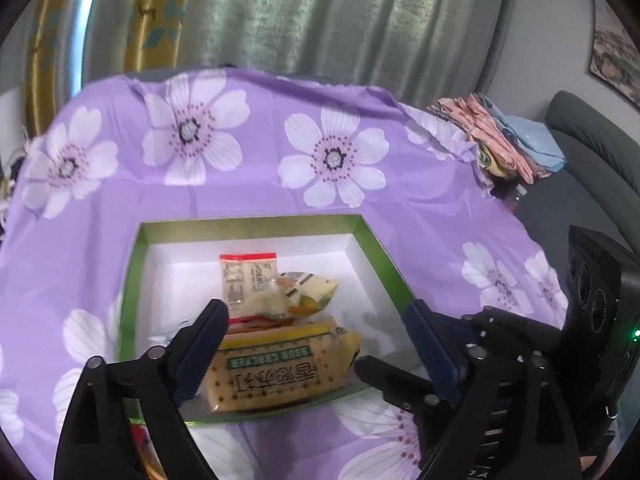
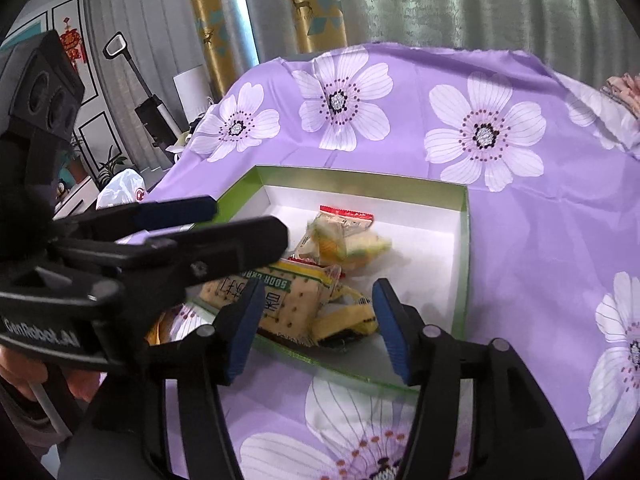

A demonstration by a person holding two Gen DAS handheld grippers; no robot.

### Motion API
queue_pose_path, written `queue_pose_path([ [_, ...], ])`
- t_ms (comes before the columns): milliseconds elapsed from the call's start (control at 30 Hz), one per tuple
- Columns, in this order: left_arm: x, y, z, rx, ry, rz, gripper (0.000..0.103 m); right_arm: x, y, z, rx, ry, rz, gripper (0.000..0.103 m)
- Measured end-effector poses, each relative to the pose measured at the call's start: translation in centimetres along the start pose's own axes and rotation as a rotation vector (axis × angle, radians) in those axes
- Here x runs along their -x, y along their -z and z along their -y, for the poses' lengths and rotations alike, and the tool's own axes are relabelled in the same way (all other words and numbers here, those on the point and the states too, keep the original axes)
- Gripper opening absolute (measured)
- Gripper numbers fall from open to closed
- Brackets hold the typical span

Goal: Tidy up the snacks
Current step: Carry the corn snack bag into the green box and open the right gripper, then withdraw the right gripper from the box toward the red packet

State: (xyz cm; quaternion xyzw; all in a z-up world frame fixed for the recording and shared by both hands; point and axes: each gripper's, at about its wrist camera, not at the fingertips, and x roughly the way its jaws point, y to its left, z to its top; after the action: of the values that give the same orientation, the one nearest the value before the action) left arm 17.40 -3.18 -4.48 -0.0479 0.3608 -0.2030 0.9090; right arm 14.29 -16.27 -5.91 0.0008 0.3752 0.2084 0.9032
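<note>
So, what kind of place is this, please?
Probably a living room in a home: long curtains hang behind a table under a purple flowered cloth, a grey sofa holds folded clothes, and framed pictures hang on the wall.

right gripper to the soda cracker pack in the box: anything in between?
Nothing visible. The right gripper is open, and the soda cracker pack lies in the green-rimmed box straight beyond its fingertips. The left gripper, also open, comes in from the left, its nearer finger over the pack's left end, not in the direct path.

Flowered purple cloth (image 1: pixel 248 196), grey-green curtain (image 1: pixel 360 20)
</note>
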Motion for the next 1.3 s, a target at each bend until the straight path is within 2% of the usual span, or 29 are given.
queue_pose_path([
  [133, 1.7, 0.6, 0.6, -0.028, -0.054, 0.023, 0.095, 2.0, 0.5, -0.6, 0.013, 0.016, 0.028, 0.068],
  [300, 3.7, 1.4, 1.5, -0.042, -0.07, 0.036, 0.098, 4.3, 1.1, -1.3, 0.021, 0.032, 0.06, 0.079],
  [567, 6.8, 2.4, 2.7, -0.052, -0.089, 0.068, 0.101, 7.1, 2.2, -2.6, 0.026, 0.035, 0.08, 0.084],
  [1033, 9.4, 5.0, 2.4, -0.018, -0.114, 0.061, 0.102, 8.8, 4.4, -4.5, 0.027, 0.027, 0.051, 0.086],
  [1300, 10.4, 7.3, -0.2, 0.056, -0.119, 0.04, 0.102, 8.7, 5.5, -5.6, 0.036, 0.014, 0.026, 0.086],
])
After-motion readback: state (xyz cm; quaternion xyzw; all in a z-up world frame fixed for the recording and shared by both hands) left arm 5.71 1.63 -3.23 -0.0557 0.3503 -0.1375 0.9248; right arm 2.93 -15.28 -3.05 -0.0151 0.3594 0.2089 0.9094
